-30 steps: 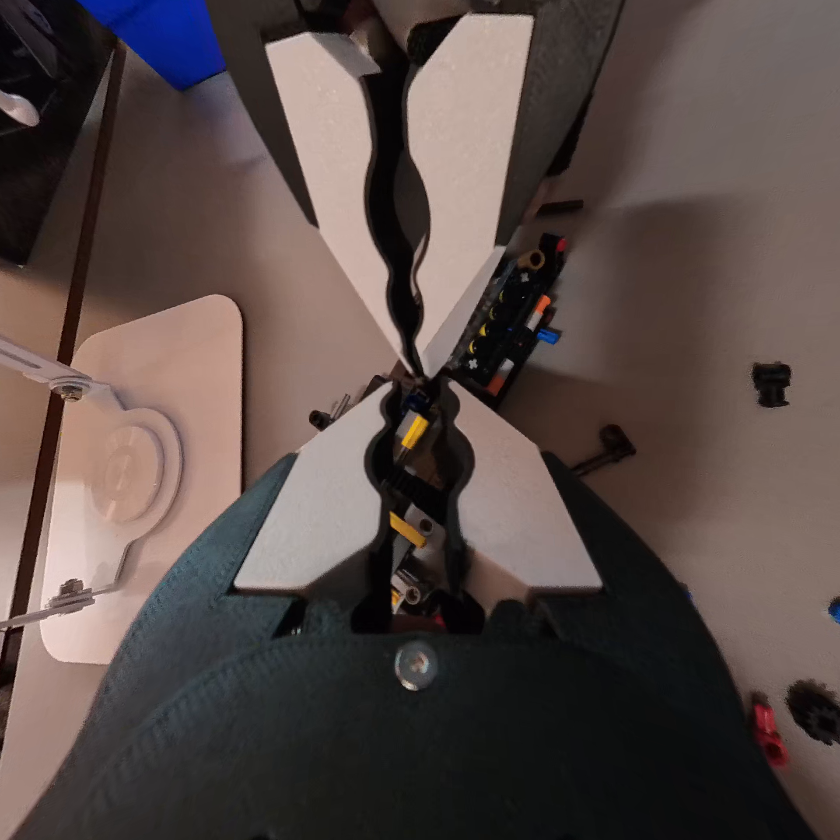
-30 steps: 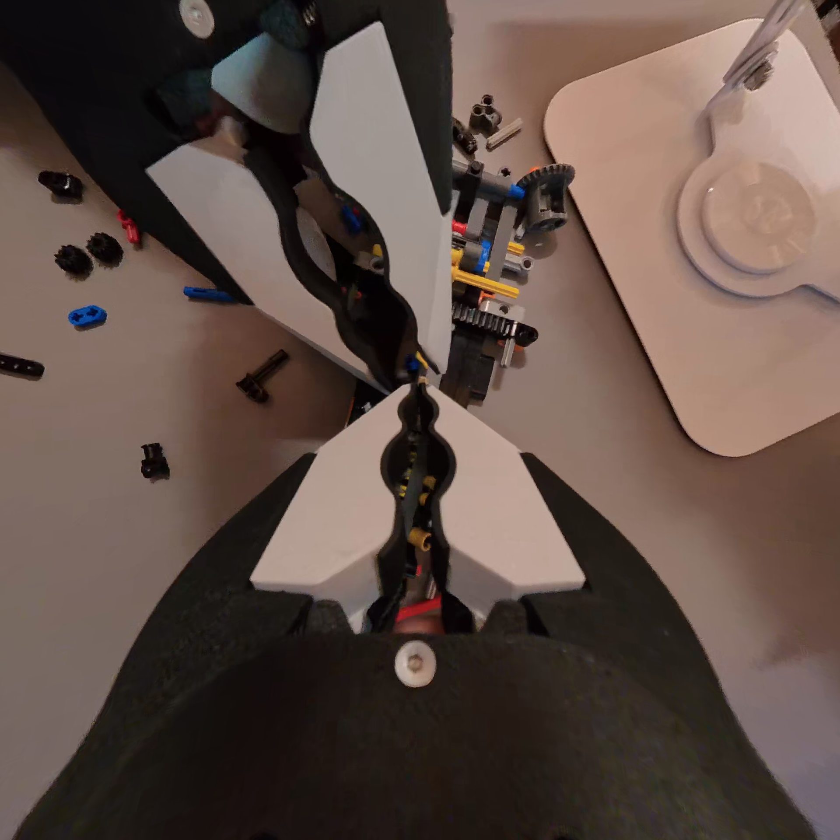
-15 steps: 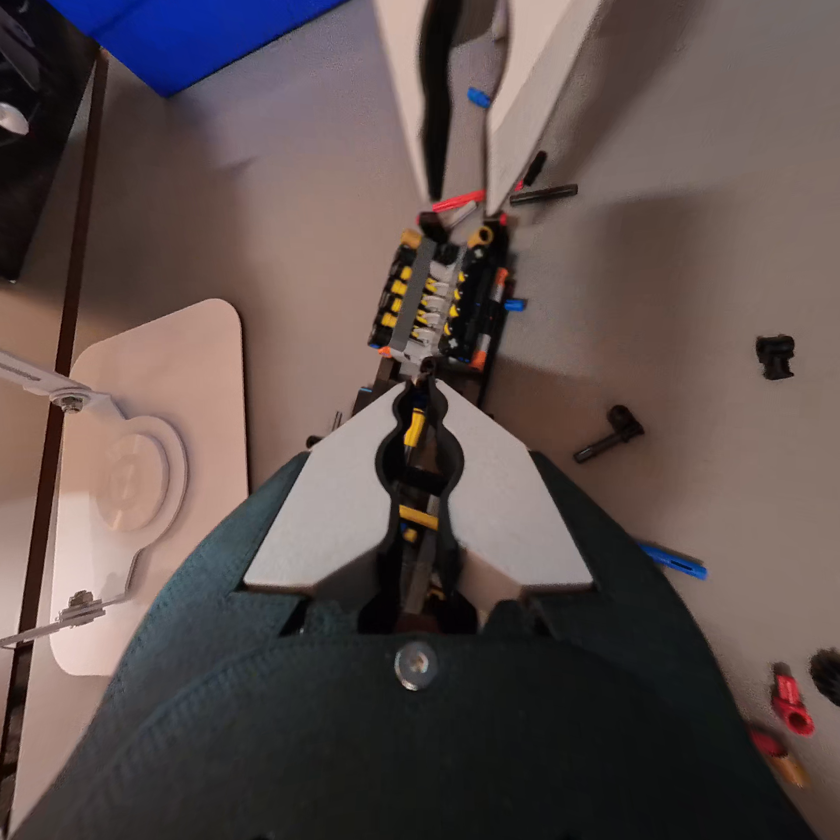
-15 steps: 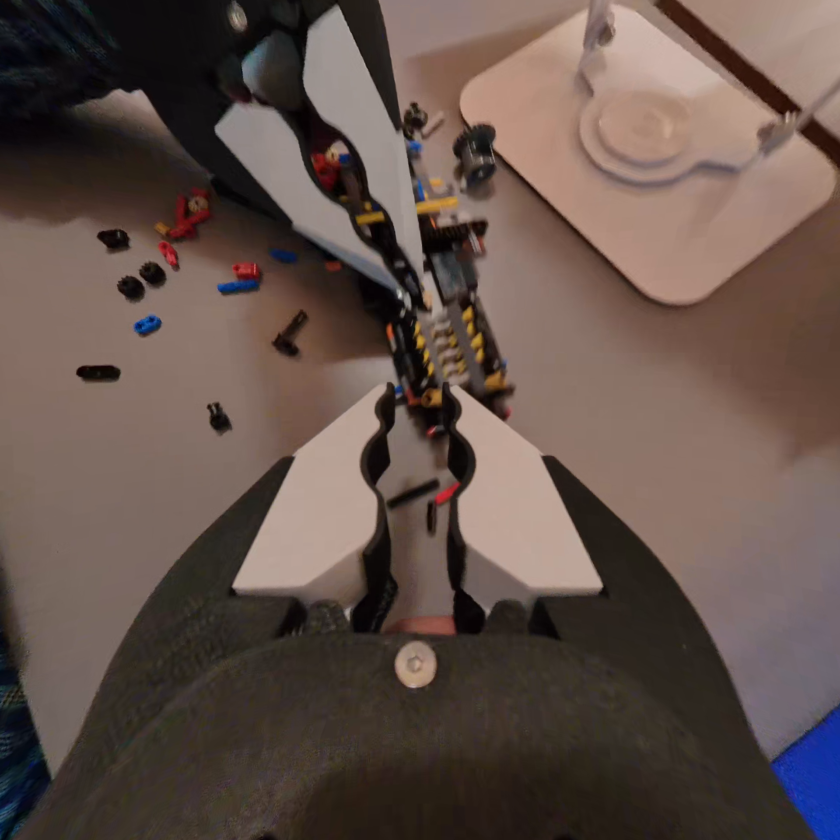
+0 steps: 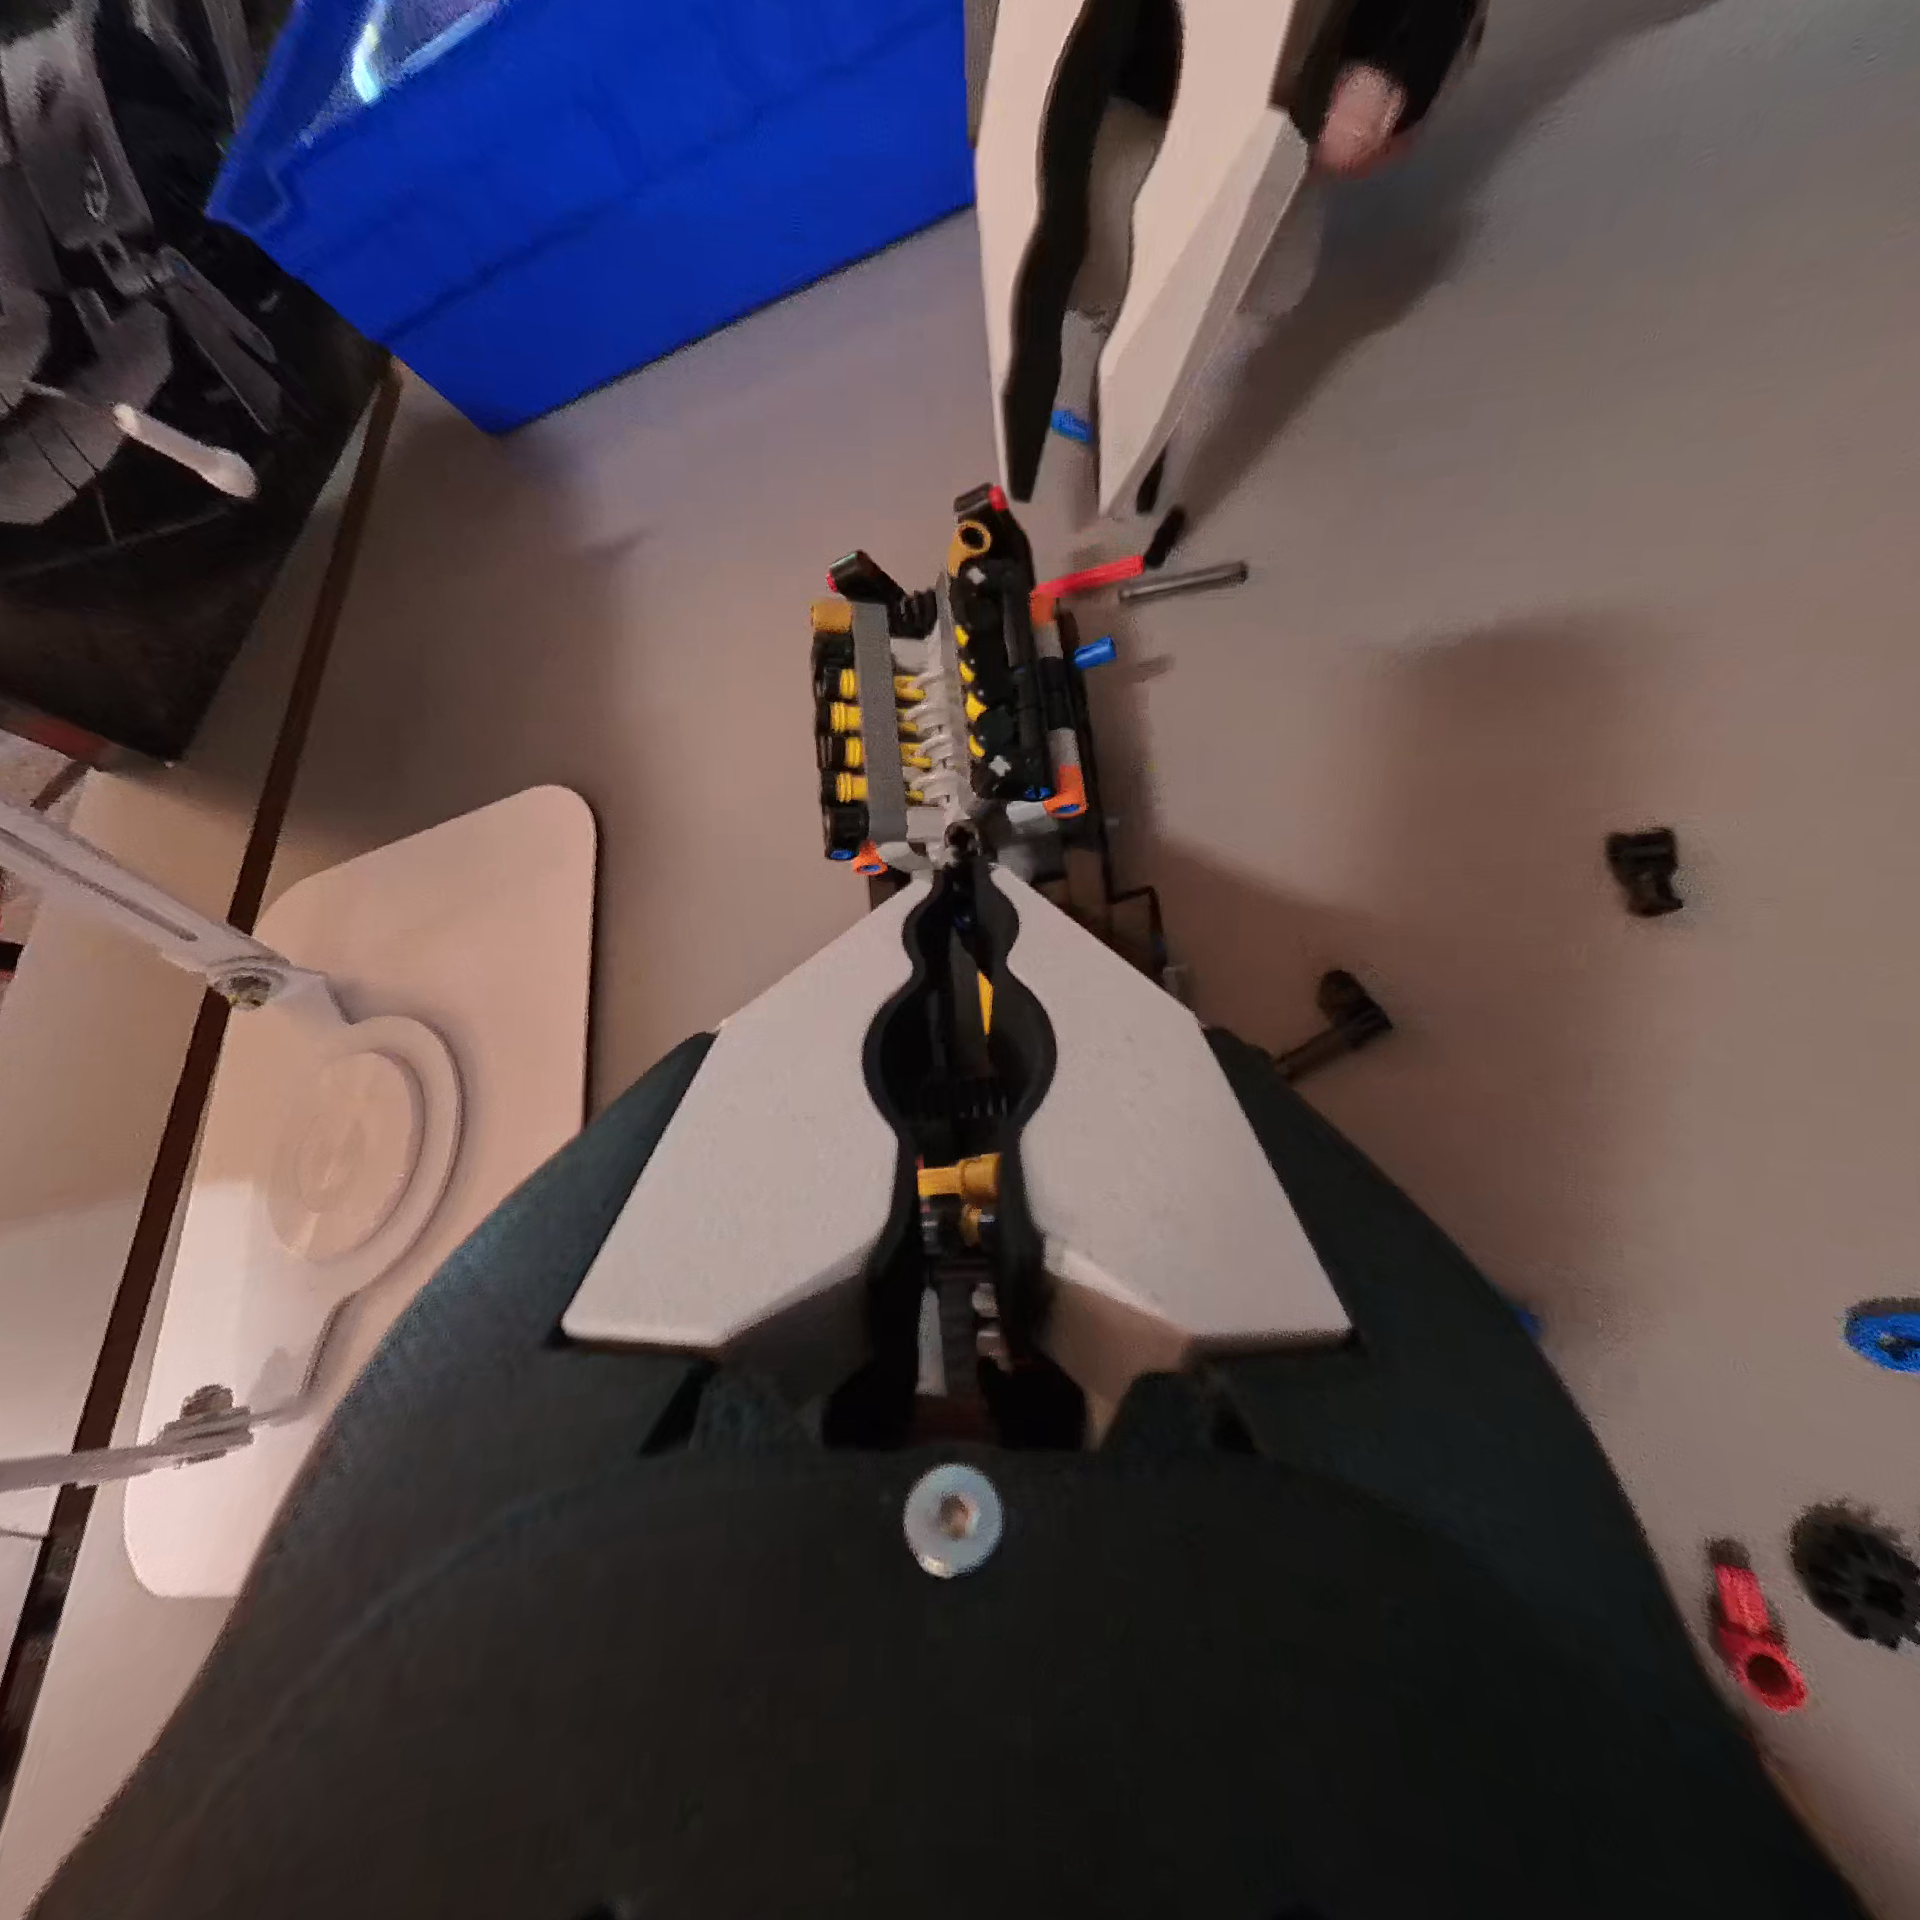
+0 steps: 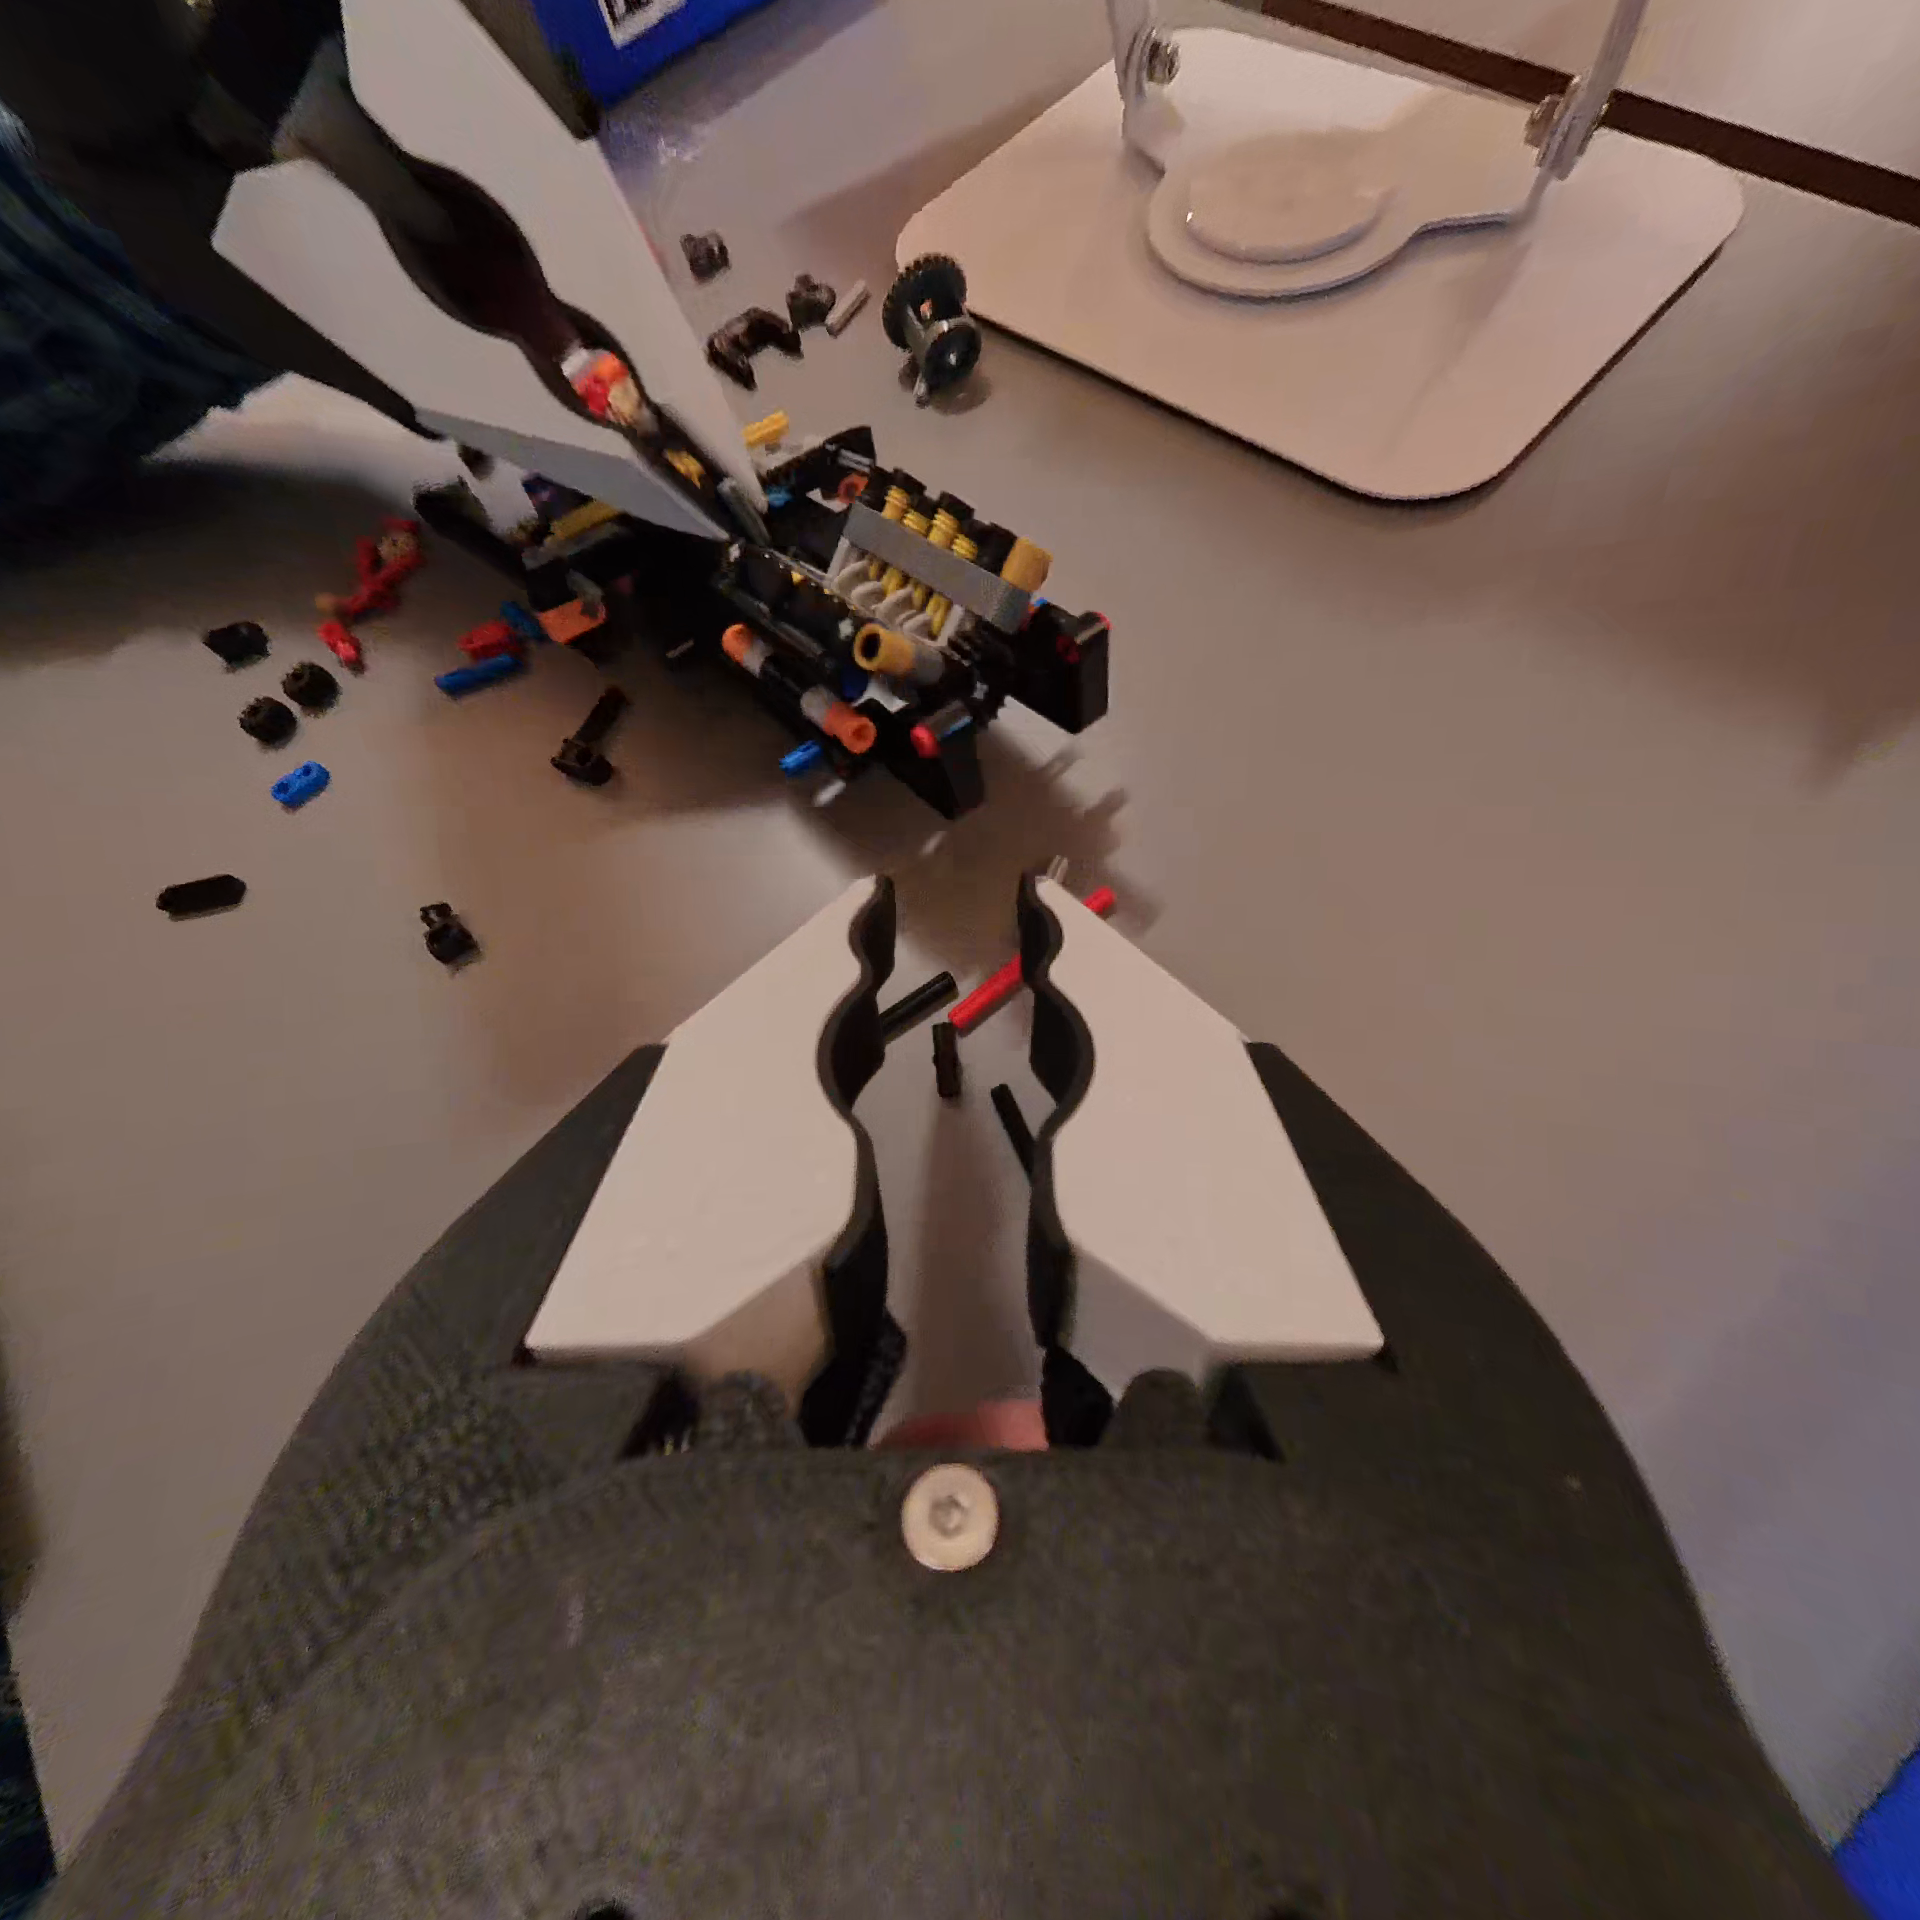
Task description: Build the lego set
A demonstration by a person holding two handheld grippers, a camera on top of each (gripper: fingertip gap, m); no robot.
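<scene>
**Left gripper clamped on the lego build, right gripper open behind it**

The left gripper [image 5: 968, 871] has its jaws drawn together on the near end of the lego assembly [image 5: 940, 717], whose black, grey and yellow engine block juts out past the fingertips while more of the build runs back between the 2 fingers. In the right wrist view the same assembly [image 6: 894, 613] sits on the grey table [image 6: 1455, 831], with the left gripper [image 6: 727, 509] pinching its far-left end.

The right gripper [image 6: 956, 883] is spread wide and holds nothing. The assembly lies ahead of its tips, apart from them. Between its fingers, on the table, lie a red axle [image 6: 992, 997] and a black axle [image 6: 914, 1006], neither touched. In the left wrist view the right gripper [image 5: 1081, 488] hangs just beyond the build's far end, above the red axle [image 5: 1086, 577].

Loose black, blue and red pieces are scattered left of the build [image 6: 312, 717]. A white stand base [image 6: 1403, 343] sits to the upper right, and a blue bin [image 5: 623, 187] stands behind.
</scene>
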